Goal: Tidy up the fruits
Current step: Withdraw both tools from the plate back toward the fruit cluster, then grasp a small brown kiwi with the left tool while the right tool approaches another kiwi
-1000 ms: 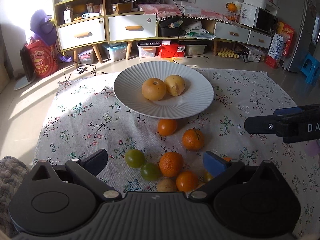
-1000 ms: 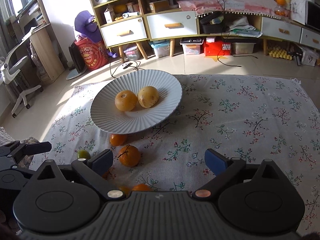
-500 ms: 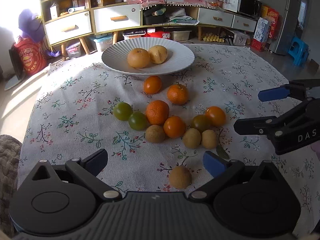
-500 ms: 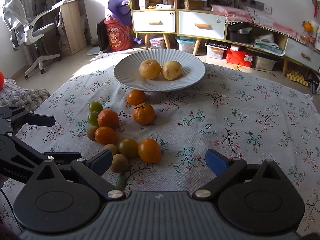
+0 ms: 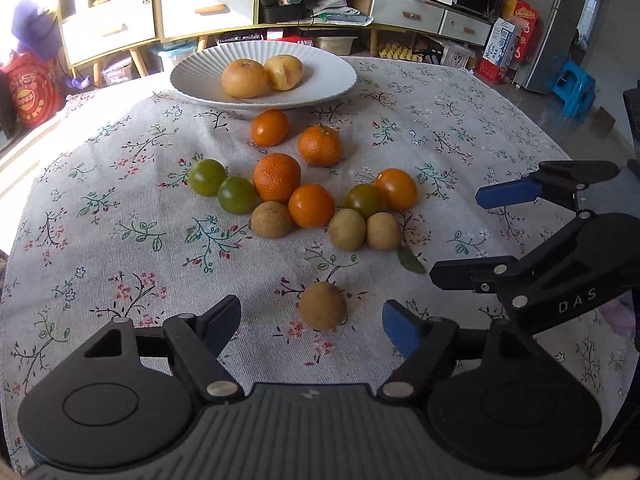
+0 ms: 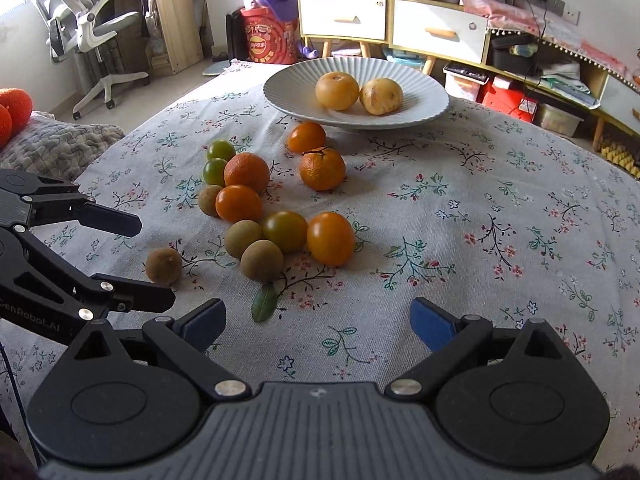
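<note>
A white ribbed plate at the far side of the table holds two yellow pears. Several oranges, green tomatoes and small brown fruits lie in a cluster on the floral cloth before it. A lone brown fruit lies just ahead of my left gripper, between its open fingers. My right gripper is open and empty above the cloth, with the cluster ahead to its left. It also shows in the left wrist view.
A loose green leaf lies on the cloth near the right gripper. A grey cushion sits off the table's left edge. Drawers and shelves stand behind the table, an office chair to the left.
Both grippers have pulled back and dropped lower toward the near side of the table. The whole fruit cluster and the lone brown fruit have come into view.
</note>
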`<state>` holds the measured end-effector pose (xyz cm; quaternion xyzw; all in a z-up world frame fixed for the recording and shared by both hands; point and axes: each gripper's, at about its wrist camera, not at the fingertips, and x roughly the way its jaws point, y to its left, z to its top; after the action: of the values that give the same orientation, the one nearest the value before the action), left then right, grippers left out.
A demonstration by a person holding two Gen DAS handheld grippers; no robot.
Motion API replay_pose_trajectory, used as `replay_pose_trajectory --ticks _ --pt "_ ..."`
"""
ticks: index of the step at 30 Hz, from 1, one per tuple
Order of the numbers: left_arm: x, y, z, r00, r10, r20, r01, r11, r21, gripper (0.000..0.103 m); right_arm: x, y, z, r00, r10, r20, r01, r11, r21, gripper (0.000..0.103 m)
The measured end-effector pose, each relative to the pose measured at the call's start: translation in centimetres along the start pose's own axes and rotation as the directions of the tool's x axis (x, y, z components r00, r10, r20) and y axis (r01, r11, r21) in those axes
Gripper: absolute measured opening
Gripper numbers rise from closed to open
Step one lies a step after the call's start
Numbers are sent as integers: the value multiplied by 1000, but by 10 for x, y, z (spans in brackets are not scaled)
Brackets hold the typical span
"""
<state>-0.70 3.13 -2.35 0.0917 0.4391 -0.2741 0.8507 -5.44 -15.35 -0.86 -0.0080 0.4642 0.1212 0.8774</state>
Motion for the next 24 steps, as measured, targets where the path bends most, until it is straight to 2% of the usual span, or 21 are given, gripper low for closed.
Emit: replay_pose_trajectory --ticks 5,10,17,20,24 --pt "0 -3 0 1000 -26 -5 26 1000 3 49 5 3 -2 999 41 -10 -41 999 12 93" --pt "1 -3 0 999 -36 -14 36 999 -5 36 7 8 0 997 73 -13 -73 997 13 87" --pt "2 -1 3 999 -45 -14 44 999 -27 17 8 11 6 995 103 -7 -102 995 17 74" --pt "1 0 3 999 -47 -14 46 998 -30 11 10 10 9 994 109 -8 -109 993 35 66" --pt "0 0 4 999 -49 -11 48 998 -31 10 12 9 13 993 119 -11 -118 992 50 59"
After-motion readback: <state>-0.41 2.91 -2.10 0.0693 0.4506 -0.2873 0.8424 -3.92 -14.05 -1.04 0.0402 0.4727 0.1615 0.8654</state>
